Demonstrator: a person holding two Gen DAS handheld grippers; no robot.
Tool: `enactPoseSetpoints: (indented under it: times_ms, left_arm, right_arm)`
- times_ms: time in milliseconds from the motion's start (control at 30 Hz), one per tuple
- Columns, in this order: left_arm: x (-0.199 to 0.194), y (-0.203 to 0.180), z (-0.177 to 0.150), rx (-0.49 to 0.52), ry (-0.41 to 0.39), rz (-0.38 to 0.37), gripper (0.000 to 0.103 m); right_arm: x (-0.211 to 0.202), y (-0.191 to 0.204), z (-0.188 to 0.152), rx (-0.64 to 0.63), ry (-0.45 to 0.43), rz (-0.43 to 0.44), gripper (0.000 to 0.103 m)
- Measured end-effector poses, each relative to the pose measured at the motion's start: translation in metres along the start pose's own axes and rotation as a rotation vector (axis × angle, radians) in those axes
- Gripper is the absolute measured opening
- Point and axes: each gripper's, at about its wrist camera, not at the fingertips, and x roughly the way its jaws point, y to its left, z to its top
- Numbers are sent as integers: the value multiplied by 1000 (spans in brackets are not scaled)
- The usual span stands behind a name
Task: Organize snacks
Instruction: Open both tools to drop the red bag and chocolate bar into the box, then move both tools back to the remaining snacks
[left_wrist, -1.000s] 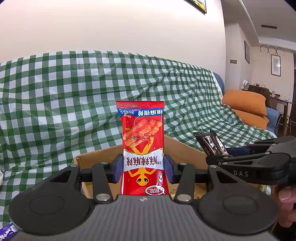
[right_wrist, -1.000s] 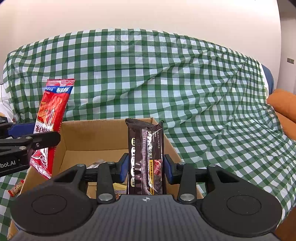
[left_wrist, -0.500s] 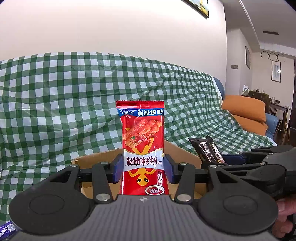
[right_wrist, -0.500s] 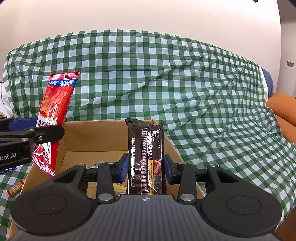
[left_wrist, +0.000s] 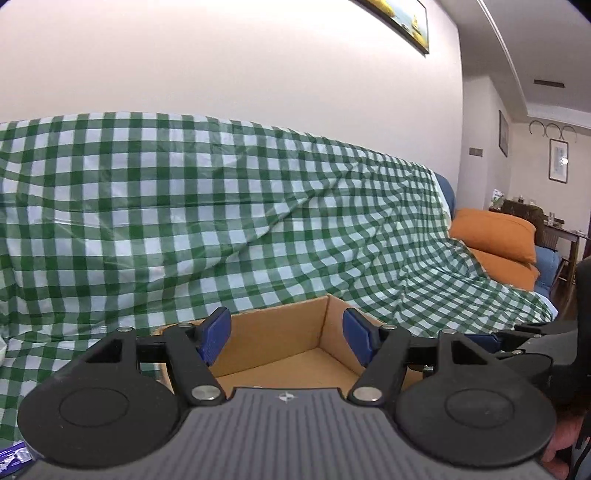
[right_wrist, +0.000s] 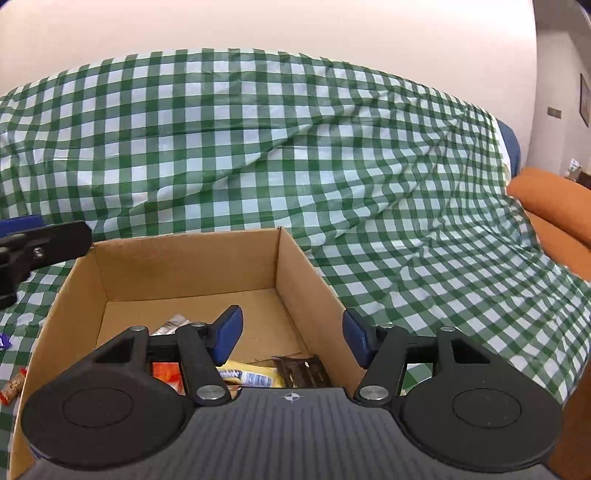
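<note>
Both tongs are hanging over the cardboard box (right_wrist: 184, 258), the left tongs (left_wrist: 286, 338) and right tongs (right_wrist: 291, 338) spreading, nothing between them. Beneath, the dark chocolate bar (right_wrist: 301, 373) is lying among wrappers inside; beyond, green checked cloth (right_wrist: 295, 147) is draping the sofa.

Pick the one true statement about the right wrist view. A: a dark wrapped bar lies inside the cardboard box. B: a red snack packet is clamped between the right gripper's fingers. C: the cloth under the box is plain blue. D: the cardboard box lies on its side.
A: a dark wrapped bar lies on the floor of the cardboard box, below the right gripper, whose jaws are opening with nothing between them.
</note>
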Motion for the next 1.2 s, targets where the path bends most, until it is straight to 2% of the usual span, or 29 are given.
enactPoseSetpoints:
  times_ms: [67,133,167,233,267,300,367,433,500,533,633,700,733,767,833,867,900,1000,1100,1200]
  left_arm:
    - [-5,5,1,0,-17,16,70]
    - [-14,10,3,7,-46,36,63]
    - [-19,13,4,14,-62,46,55]
    - [-28,20,5,33,-86,68,49]
    - [-32,24,6,50,-86,78,42]
    - [-33,28,7,69,-70,85,38]
    - [-31,39,13,108,-19,112,21]
    - [-27,57,18,132,26,143,19]
    - [-23,79,19,143,67,174,18]
    - [-21,91,17,146,84,193,18]
    - [-18,135,-1,71,185,242,18]
    - [-15,162,-18,16,277,291,19]
    - [-10,171,-21,31,333,348,19]
    - [-8,180,-25,47,356,424,21]
    - [-5,199,-34,15,414,461,24]
    - [-1,210,-42,-11,471,472,29]
    - [4,218,-49,-19,527,493,38]
    - [15,239,-75,-44,705,518,49]
    - [14,250,-86,-49,758,546,58]
    - [15,257,-92,-76,786,518,69]
  right_arm:
    - [0,3,1,6,-1,3,62]
    - [-1,8,0,4,-4,8,62]
    - [-1,11,0,2,-6,13,62]
    - [-3,16,0,0,-10,24,62]
    - [-5,19,0,0,-12,31,62]
    - [-6,23,0,2,-14,41,62]
    - [-9,29,0,5,-22,55,61]
    - [-12,36,0,13,-25,77,59]
    - [-16,43,0,18,-29,107,50]
    - [-19,46,0,16,-32,123,43]
    - [-24,58,-1,1,-40,169,35]
    - [-25,65,-2,-17,-39,187,33]
    - [-25,68,-2,-25,-38,194,33]
    - [-25,71,-3,-34,-36,198,33]
    - [-24,76,-3,-47,-32,207,34]
    - [-23,77,-3,-50,-27,211,34]
    - [-22,79,-3,-52,-22,215,34]
    - [-19,83,-3,-53,-9,224,34]
    - [-16,88,-4,-62,11,234,34]
    - [-14,96,-7,-82,25,246,34]
